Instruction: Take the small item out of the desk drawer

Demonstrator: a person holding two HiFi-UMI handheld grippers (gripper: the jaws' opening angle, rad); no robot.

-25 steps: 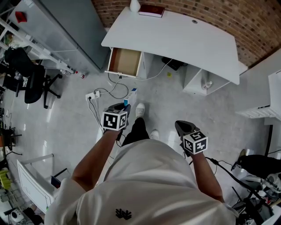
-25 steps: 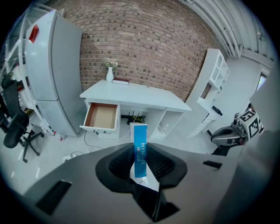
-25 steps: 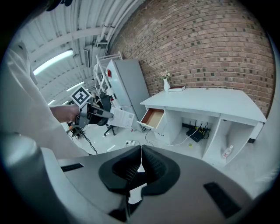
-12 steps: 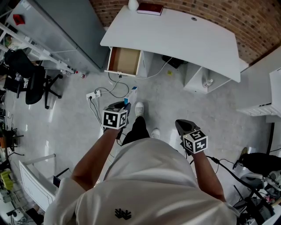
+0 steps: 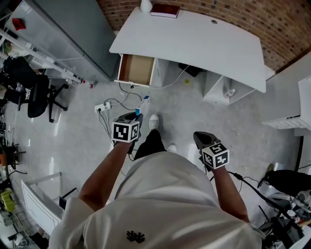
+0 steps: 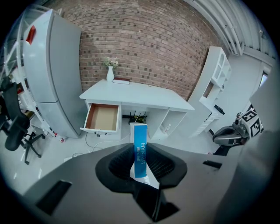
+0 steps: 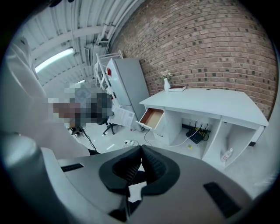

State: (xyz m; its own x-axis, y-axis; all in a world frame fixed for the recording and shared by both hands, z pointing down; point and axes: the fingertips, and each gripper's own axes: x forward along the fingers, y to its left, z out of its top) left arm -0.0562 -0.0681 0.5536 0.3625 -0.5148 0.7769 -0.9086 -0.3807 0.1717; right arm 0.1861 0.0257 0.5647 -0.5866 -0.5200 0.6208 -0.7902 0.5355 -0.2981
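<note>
Standing well back from the white table (image 5: 194, 39) with its smooth, curved top, the person keeps both forearms bent forward and low, each claw tilted down toward the floor. The left claw (image 6: 141, 162), black ribbed pads set in a matte grey shell, is clamped on a slim blue-and-white cardboard carton (image 6: 140, 146). The carton stands upright between the pads, its long face pointing away from the hand, out in the open room and well apart from the drawer. The right claw (image 7: 139, 162) has its ribbed pads pressed together tip to tip, gripping nothing.

The box-shaped drawer (image 5: 137, 69) juts far out from under the table's left end, white-fronted and lined in flat brown board. A tall grey metal cabinet (image 5: 73, 29) stands just beside it. Thin cables (image 5: 127, 95) loop over the floor below the drawer's front edge toward a white power strip (image 5: 102, 106). Between these and the person's white shoe (image 5: 154, 121) lies a stretch of glossy pale grey floor (image 5: 73, 141). A black office chair (image 5: 38, 95) sits off to the left, near the cabinet. At the table's far edge a rounded white vase (image 5: 146, 6) stands just beside a flat dark red book (image 5: 165, 10), against the rough red brick wall (image 5: 282, 29).
</note>
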